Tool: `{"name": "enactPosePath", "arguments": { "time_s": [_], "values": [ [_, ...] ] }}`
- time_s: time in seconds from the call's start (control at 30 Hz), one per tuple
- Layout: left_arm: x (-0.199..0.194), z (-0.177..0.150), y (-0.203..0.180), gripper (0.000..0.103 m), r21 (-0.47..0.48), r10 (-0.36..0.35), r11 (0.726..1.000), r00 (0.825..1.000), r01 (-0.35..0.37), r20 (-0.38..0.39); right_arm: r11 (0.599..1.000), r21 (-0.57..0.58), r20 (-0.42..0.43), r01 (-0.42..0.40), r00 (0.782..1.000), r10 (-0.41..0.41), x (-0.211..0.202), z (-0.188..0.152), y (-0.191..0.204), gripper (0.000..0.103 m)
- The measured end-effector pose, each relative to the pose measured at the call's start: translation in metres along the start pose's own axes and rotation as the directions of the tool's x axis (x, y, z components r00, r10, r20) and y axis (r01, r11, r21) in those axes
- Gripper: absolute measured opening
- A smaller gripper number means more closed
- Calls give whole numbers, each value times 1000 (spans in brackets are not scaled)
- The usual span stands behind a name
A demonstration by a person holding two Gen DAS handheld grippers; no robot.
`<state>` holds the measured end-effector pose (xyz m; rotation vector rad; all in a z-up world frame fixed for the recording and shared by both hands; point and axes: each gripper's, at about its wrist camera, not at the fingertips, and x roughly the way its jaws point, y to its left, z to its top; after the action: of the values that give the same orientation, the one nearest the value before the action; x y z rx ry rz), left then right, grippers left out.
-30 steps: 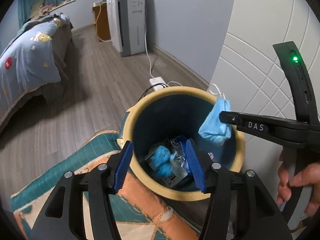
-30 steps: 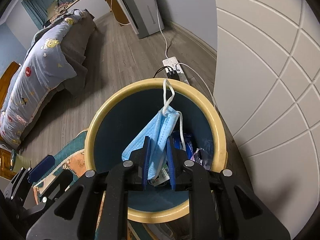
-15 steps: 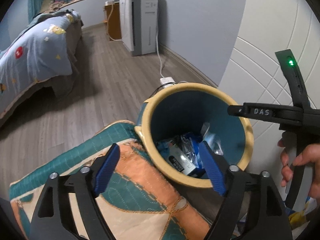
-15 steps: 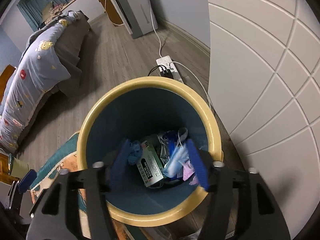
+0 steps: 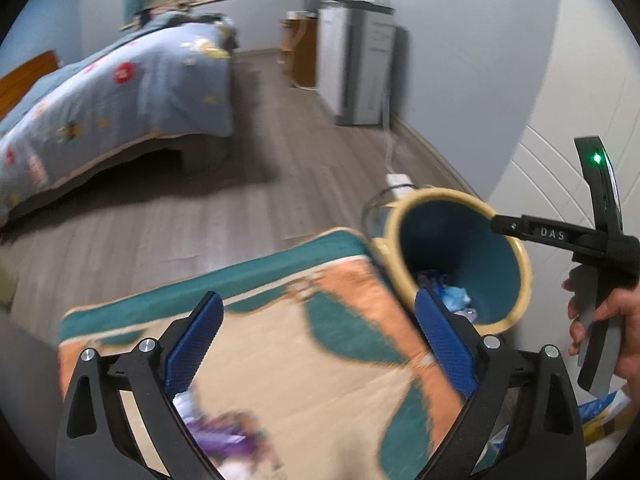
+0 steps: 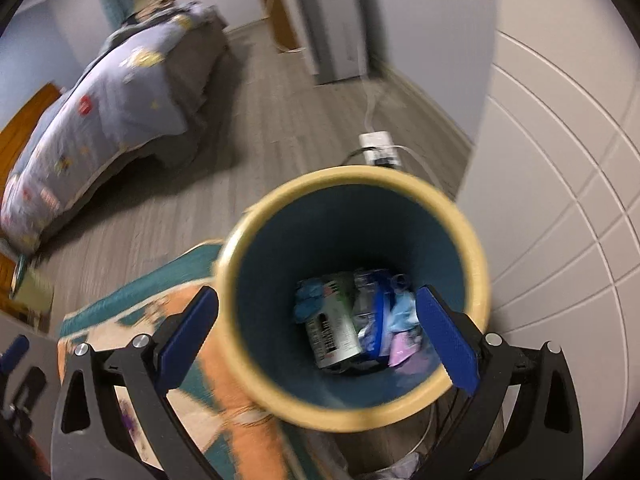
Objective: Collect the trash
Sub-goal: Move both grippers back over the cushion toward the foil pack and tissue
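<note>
Yellow-rimmed teal bin stands on the wood floor at the corner of the teal-and-orange rug, beside the white panelled wall. Trash inside: a printed carton, blue and pink crumpled bits (blurry, cannot tell more). Right claw hangs over the bin mouth, spread wide, holding nothing. Left claw hovers over the rug, also spread and empty; purple scrap lies on the rug below it. Bed well apart.
</note>
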<state>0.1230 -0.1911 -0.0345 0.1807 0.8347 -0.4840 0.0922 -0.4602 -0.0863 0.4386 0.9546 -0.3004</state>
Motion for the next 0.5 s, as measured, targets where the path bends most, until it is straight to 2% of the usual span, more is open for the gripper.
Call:
{"name": "enactPosePath", "arguments": {
  "time_s": [0.1, 0.23, 0.3, 0.43, 0.5],
  "values": [
    [-31, -13, 32, 97, -39, 50, 998, 999, -50, 12, 992, -118, -12, -43, 999, 42, -10, -10, 45, 97],
    [-66, -34, 74, 97, -92, 137, 986, 991, -137, -3, 956, -279, -28, -87, 996, 83, -24, -28, 104, 97],
    [-83, -45, 94, 97, -145, 171, 975, 985, -170, -11, 939, -326, -31, -106, 994, 102, -32, -36, 127, 97],
    [-112, -84, 128, 98, -270, 189, 945, 982, -185, -11, 909, -392, -47, -141, 990, 134, -42, -54, 165, 97],
    [-114, -104, 136, 98, -284, 208, 935, 977, -211, -38, 894, -423, -65, -149, 989, 134, -43, -66, 180, 97]
  ]
}}
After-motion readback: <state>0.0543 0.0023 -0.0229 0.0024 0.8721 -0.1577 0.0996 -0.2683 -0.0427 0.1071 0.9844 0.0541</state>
